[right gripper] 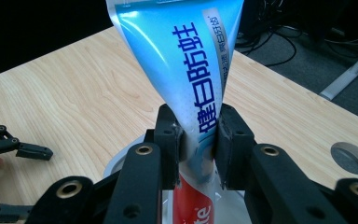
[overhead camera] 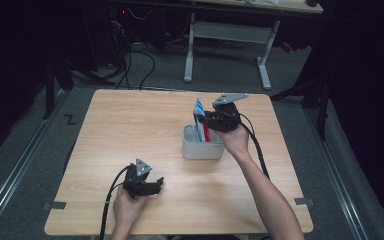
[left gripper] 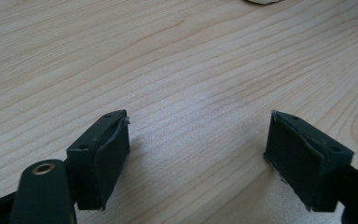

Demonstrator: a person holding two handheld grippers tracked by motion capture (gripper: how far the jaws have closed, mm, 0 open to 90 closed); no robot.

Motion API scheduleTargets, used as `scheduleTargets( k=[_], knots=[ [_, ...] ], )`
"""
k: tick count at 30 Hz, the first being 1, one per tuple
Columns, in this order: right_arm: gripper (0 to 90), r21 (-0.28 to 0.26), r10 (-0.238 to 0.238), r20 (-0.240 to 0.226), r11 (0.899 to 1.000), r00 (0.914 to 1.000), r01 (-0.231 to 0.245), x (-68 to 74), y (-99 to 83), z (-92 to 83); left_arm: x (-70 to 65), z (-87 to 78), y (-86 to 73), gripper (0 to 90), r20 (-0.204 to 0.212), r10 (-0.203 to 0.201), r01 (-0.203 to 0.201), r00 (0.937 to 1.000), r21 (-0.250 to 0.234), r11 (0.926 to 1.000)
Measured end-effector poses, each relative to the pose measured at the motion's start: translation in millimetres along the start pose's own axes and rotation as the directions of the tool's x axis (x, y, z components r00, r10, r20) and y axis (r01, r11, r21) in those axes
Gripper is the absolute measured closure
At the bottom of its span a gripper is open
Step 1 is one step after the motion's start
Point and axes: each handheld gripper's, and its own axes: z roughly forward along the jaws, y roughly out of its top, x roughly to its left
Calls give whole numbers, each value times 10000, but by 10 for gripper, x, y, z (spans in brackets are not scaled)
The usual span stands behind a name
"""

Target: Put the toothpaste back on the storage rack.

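Note:
A blue, white and red toothpaste tube (overhead camera: 200, 119) (right gripper: 186, 70) stands upright with its lower end in a grey cup (overhead camera: 201, 145) near the middle of the table. My right gripper (overhead camera: 215, 120) (right gripper: 198, 140) is shut on the tube, its pads (right gripper: 170, 140) squeezing the tube's narrow middle above the cup's rim (right gripper: 114, 163). My left gripper (overhead camera: 152, 186) (left gripper: 198, 149) rests low over the bare wood near the table's front edge, open with nothing between its fingers (left gripper: 105, 154).
The wooden table (overhead camera: 130, 130) has a round cable hole (right gripper: 351, 157) in its top. Beyond the far edge stand a white-legged desk (overhead camera: 227, 35) and loose cables (overhead camera: 135, 60) on the grey floor.

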Motion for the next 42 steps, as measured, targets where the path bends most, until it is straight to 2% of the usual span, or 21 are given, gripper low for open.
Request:
scheduleTargets(
  k=[11,18,23,24,42],
  knots=[
    [728,129,181,24,9998,9998,-181,-35,-125,-25,0,1,0,221,2,-5,5,10000,-15,10000],
    [728,232,83,0,9997,10000,-83,18,-157,-8,0,1,0,221,1,-6,6,10000,-20,10000],
    [727,204,363,79,9991,9993,-364,-47,-227,-38,0,2,0,221,3,-15,15,10000,-25,10000],
    [727,193,543,60,9983,9985,-544,-78,-257,-53,-1,2,-1,221,3,-17,17,10000,-29,10000],
    [721,531,666,60,9963,9978,-668,-122,-382,-26,-1,3,-1,221,3,-32,32,10000,-47,10000]
  ],
)
